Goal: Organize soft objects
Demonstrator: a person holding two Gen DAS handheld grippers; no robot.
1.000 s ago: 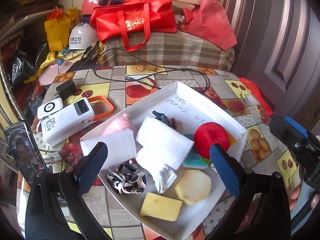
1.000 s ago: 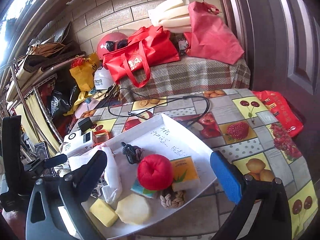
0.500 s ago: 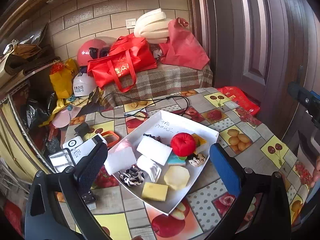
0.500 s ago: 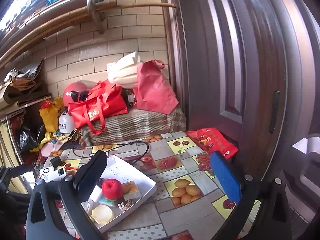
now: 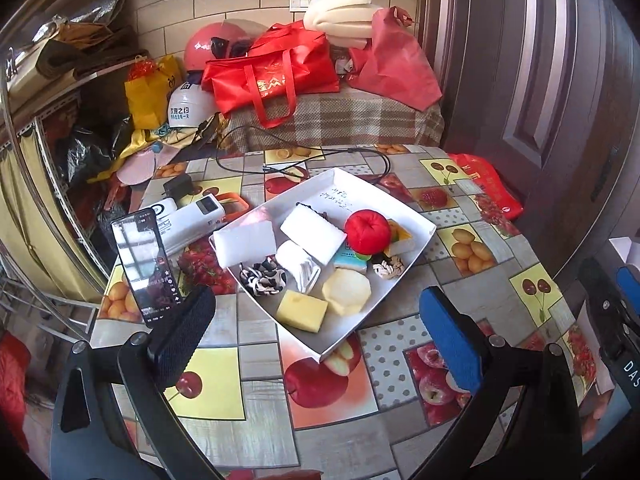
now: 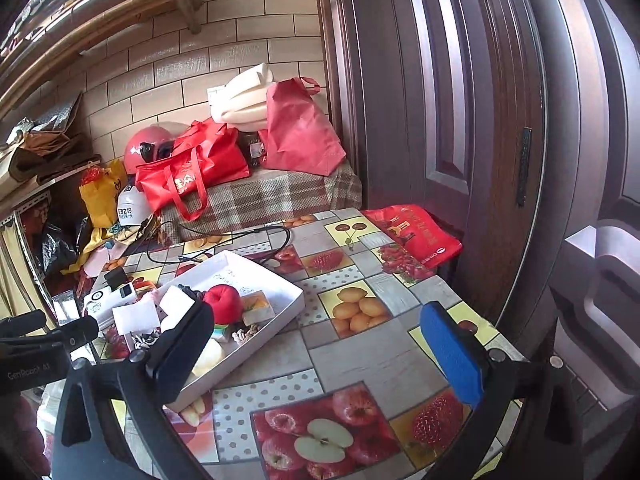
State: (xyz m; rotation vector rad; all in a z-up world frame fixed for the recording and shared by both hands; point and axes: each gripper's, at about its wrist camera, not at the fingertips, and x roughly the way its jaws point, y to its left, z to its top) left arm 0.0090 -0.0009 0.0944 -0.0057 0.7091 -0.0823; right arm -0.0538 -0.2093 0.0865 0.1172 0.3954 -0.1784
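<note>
A tiled brick wall and a dark wooden door (image 6: 460, 120) close in a cluttered corner where a counter (image 5: 256, 400) wears a fruit-patterned oilcloth. Near the middle of the counter sits a white tray (image 5: 416, 248), turned at an angle to the counter's edges, and all the soft things lie inside it: a red plush ball (image 5: 367, 231) toward the tray's right side, two white foam blocks (image 5: 312, 233) to its left, a rolled white cloth (image 5: 299, 265), a black-and-white scrunchie (image 5: 262, 278), a yellow sponge (image 5: 302, 311) at the tray's near corner, a pale round sponge (image 5: 346, 291) just beside it, and a small knotted rope piece (image 5: 387, 268) against the right wall. A phone (image 5: 146, 264) stands propped by the counter's left edge, with a white power bank (image 5: 188, 220) behind it and a black cable (image 5: 320, 160) looping along the far edge. Red bags (image 5: 276, 76) and helmets pile on the plaid-covered bench beyond. The left gripper (image 5: 316, 328) hovers above the near side of the tray, fingers spread wide and holding nothing. The right gripper (image 6: 320, 344) hangs over the counter's right part, well apart from the tray's contents, fingers likewise released and empty.
</note>
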